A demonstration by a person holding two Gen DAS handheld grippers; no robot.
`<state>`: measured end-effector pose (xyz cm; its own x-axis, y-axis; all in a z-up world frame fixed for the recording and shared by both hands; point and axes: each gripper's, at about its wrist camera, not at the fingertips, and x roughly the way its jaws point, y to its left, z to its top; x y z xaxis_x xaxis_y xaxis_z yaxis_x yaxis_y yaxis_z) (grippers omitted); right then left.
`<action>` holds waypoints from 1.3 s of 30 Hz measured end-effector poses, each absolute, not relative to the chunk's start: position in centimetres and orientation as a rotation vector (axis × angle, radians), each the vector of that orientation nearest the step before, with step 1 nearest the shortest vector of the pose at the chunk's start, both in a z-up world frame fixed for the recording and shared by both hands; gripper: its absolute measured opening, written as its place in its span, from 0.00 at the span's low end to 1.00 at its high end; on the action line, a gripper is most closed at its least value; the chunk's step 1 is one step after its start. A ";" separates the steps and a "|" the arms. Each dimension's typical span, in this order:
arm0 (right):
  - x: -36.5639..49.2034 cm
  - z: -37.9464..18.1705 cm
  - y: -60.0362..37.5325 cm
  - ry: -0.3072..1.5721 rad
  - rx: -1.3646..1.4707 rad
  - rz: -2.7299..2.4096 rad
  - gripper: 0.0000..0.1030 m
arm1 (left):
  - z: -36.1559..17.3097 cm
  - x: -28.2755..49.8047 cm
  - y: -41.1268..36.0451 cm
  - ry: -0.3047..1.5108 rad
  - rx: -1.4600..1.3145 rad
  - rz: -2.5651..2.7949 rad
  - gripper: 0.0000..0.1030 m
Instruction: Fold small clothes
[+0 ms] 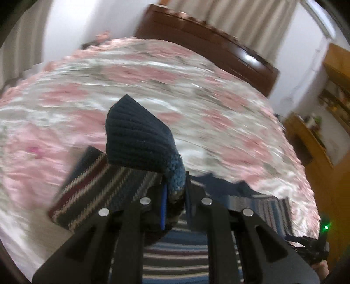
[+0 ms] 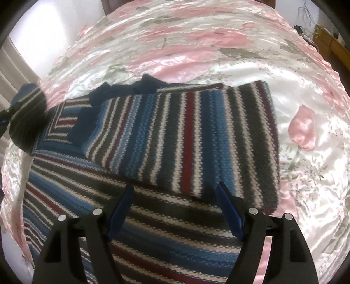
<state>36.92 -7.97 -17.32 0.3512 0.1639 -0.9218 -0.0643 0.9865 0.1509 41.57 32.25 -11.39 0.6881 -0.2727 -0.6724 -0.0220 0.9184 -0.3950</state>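
Striped sweater [image 2: 166, 139] lying on the flowered bedspread [image 2: 196, 39], one sleeve folded across its body. Left gripper [image 1: 175, 196] clenched on the other sleeve's dark cuff [image 1: 137, 135], raised above the bedspread. Right gripper [image 2: 175, 209] released, jaws wide apart over the sweater's body.

A bedspread [image 2: 218, 43] of shiny white cloth with pink flowers covers the bed. Behind it stands a dark wooden headboard [image 1: 207, 43], with pale curtains [image 1: 240, 19] hanging beyond. Yellow wooden shelves [image 1: 328, 98] stand at the right against a white wall.
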 end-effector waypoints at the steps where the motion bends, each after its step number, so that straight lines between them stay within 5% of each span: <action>1: 36.9 -17.3 -8.2 1.201 0.095 0.147 0.75 | -11.6 41.6 30.2 0.806 -0.388 -0.175 0.11; 13: 37.1 -18.7 -10.4 1.212 0.140 0.141 0.75 | -19.3 42.1 16.6 0.970 -0.341 -0.297 0.12; 18: 37.2 -19.1 -10.3 1.228 0.138 0.135 0.76 | -22.5 41.1 14.7 1.075 -0.292 -0.333 0.24; 22: 37.3 -18.8 -9.8 1.244 0.116 0.126 0.76 | -20.1 38.5 16.6 1.072 -0.286 -0.403 0.48; 30: 40.0 -16.4 -5.0 1.242 0.131 0.223 0.77 | -15.8 39.0 27.0 1.003 -0.155 -0.138 0.52; 37: 43.4 -19.2 -3.2 1.356 0.255 0.226 0.78 | -19.1 41.7 30.3 1.107 -0.087 -0.033 0.52; 39: 43.7 -20.5 -2.9 1.395 0.273 0.226 0.72 | -19.5 41.4 30.9 1.095 -0.102 -0.031 0.52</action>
<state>43.75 -2.92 -20.55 0.1622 0.3153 -0.9350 0.0040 0.9474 0.3201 41.41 30.86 -19.54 0.4581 -0.0755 -0.8857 -0.0254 0.9949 -0.0980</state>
